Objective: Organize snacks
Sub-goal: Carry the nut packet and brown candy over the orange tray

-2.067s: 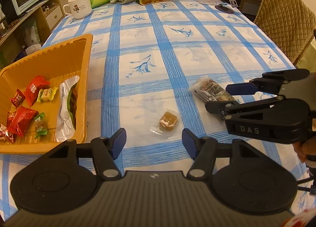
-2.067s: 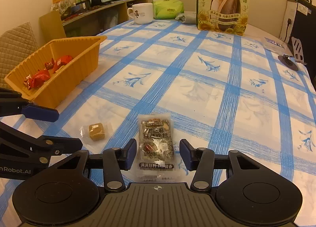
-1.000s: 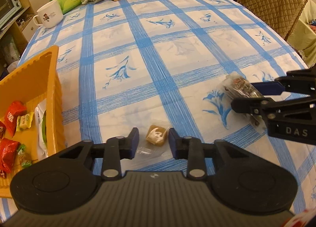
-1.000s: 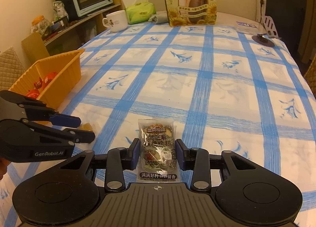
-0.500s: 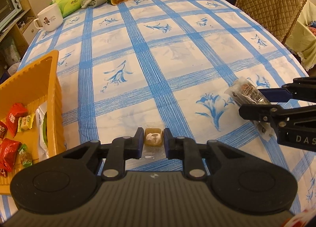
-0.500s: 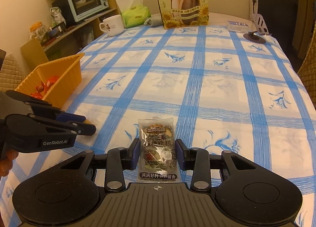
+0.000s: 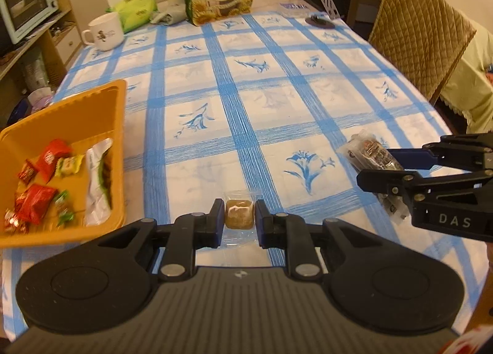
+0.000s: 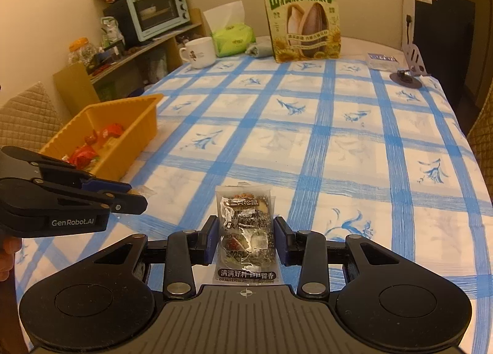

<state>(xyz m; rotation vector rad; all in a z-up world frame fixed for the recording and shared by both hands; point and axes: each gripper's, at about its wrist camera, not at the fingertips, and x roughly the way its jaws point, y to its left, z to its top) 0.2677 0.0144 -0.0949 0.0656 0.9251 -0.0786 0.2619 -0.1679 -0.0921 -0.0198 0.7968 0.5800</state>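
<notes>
My left gripper [image 7: 239,212] is shut on a small brown candy [image 7: 239,217] in clear wrap, held above the tablecloth. To its left stands an orange basket [image 7: 114,125] with red, yellow and green sweets and a white packet inside. My right gripper [image 8: 245,230] is shut on a clear snack packet [image 8: 245,230] with dark nut pieces, lifted off the table. In the left wrist view the right gripper [image 7: 397,166] shows at the right edge with that packet [image 7: 369,153]. In the right wrist view the left gripper [image 8: 123,193] shows at the left, near the basket [image 8: 135,135].
At the table's far end stand a large sunflower-seed bag [image 8: 303,18], a green tissue pack [image 8: 232,38], a white mug [image 8: 199,52] and a phone stand [image 8: 413,67]. A shelf with a toaster oven [image 8: 157,11] is to the left. A quilted chair [image 7: 422,33] stands by the right edge.
The left gripper closed on the brown candy and lifted it off the cloth. The right gripper rose too, keeping its hold on the clear packet. Both views now show more of the room.
</notes>
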